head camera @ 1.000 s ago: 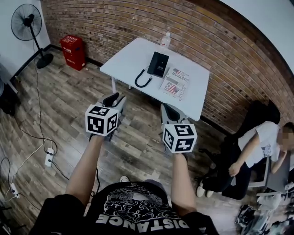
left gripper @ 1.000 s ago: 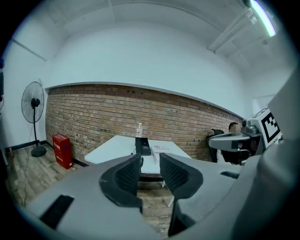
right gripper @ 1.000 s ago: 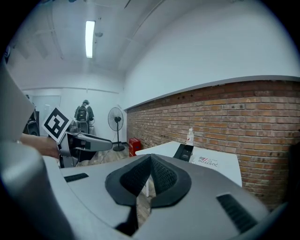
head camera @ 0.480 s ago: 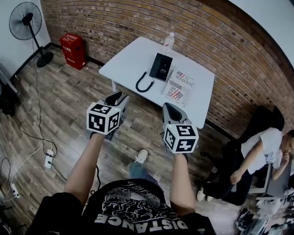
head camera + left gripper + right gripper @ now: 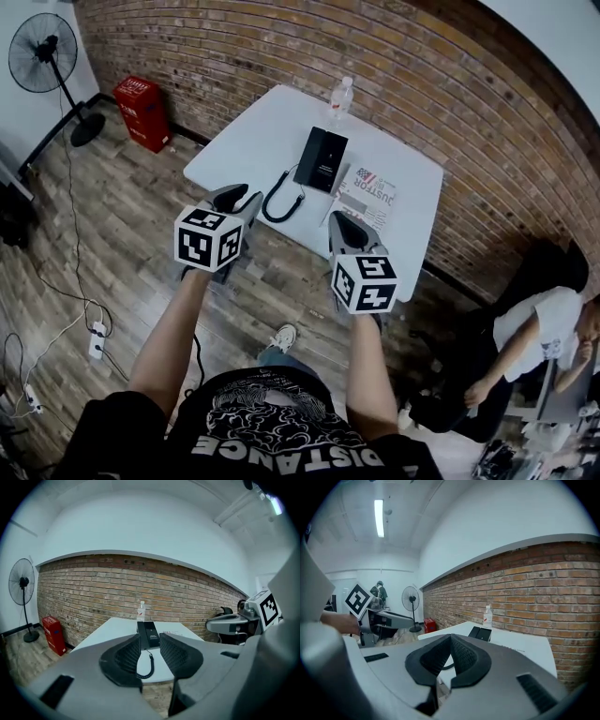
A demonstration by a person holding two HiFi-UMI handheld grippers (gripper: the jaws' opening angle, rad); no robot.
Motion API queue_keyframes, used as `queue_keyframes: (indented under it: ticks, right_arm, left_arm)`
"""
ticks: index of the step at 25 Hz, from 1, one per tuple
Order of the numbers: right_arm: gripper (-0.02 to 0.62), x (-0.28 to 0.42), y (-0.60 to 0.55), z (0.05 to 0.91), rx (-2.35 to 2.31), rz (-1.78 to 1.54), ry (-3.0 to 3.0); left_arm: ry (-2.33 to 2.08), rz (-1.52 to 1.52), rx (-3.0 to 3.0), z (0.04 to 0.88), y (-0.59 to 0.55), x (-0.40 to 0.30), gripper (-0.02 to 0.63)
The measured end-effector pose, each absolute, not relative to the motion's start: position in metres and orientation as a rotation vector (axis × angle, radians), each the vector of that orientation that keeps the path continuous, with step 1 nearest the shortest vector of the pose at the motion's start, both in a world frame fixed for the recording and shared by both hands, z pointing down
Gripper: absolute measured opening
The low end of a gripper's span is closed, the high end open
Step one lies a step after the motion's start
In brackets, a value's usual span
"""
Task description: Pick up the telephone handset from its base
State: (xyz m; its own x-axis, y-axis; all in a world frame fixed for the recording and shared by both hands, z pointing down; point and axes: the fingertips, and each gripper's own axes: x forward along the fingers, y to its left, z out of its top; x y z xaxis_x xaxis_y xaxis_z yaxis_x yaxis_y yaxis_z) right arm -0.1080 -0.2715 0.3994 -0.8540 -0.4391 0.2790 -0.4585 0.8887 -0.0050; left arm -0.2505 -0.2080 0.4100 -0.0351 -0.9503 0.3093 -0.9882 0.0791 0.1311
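Both grippers stand nearer the base (image 5: 330, 163) than a second ago, which shortens the reach. The telephone handset (image 5: 312, 156) sits on the base. Left gripper (image 5: 234, 199) jaws are released and empty. Right gripper (image 5: 349, 227) jaws are clenched and empty.

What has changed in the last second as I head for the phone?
The person has stepped closer: the white table and black telephone now look larger, and both grippers hang near the table's front edge. Unchanged: left gripper open, right gripper shut, both empty; the telephone lies untouched.
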Motion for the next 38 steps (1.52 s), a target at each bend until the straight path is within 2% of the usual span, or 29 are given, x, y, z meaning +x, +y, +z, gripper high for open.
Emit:
queue_keyframes:
  ticks: [15,24,38]
  right_arm:
    - [-0.002,-0.158,-0.403,0.403,0.618,0.145,-2.790]
    - [-0.002,-0.174,-0.427,0.408,0.627,0.153,-2.776]
    - [-0.002,-0.205,-0.459,0.436,0.916,0.240,-2.649]
  left_arm:
    - [-1.952,0.196,1.940,0.425,-0.352,-0.278,0.109]
    - [-1.779,0.148,1.962,0.453,-0.394,-0.289,0.115]
    - [-1.288,0.006,2.007,0.526,-0.463,-0.324,0.115]
